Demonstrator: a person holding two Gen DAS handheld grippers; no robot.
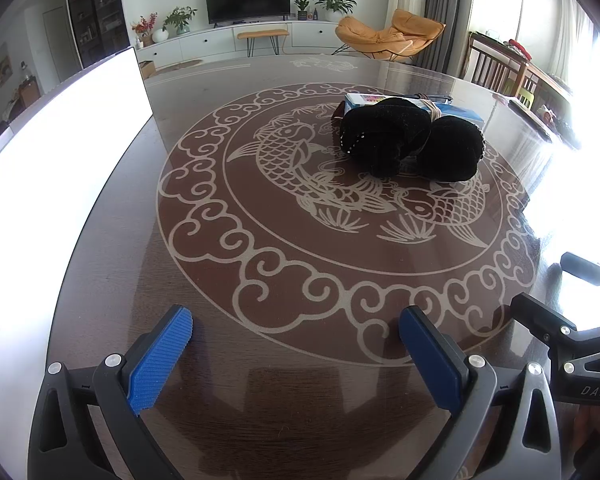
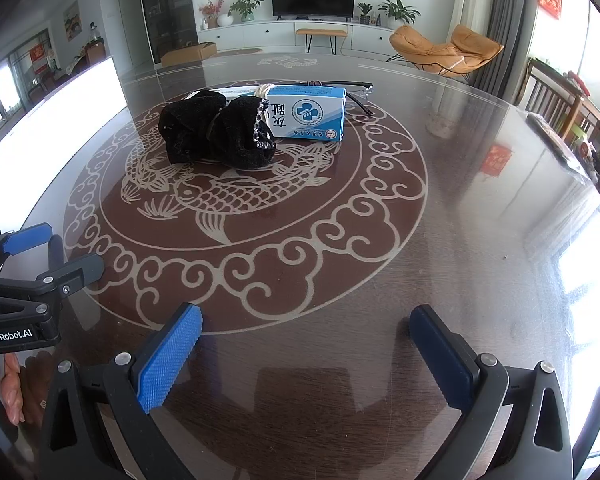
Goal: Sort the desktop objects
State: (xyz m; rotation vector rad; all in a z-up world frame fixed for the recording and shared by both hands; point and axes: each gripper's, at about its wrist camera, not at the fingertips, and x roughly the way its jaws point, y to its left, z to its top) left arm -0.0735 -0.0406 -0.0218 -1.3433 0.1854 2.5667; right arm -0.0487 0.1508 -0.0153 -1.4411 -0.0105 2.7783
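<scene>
A black velvet cloth piece with a beaded edge [image 1: 404, 140] [image 2: 216, 134] lies on the round table's fish pattern, against a blue-and-white medicine box [image 1: 460, 114] [image 2: 308, 114]. Dark-framed glasses [image 2: 352, 90] lie behind the box. My left gripper [image 1: 296, 356] is open and empty near the table's front edge, well short of the pile; it also shows at the left of the right wrist view [image 2: 40, 256]. My right gripper [image 2: 306, 360] is open and empty, also near the front edge; it shows at the right of the left wrist view [image 1: 560, 300].
The dark glass-topped table [image 1: 300, 400] [image 2: 480, 240] has a white board [image 1: 60, 152] [image 2: 52, 120] along its left side. Chairs and a side table [image 2: 572, 120] stand to the right. A living room with a TV lies beyond.
</scene>
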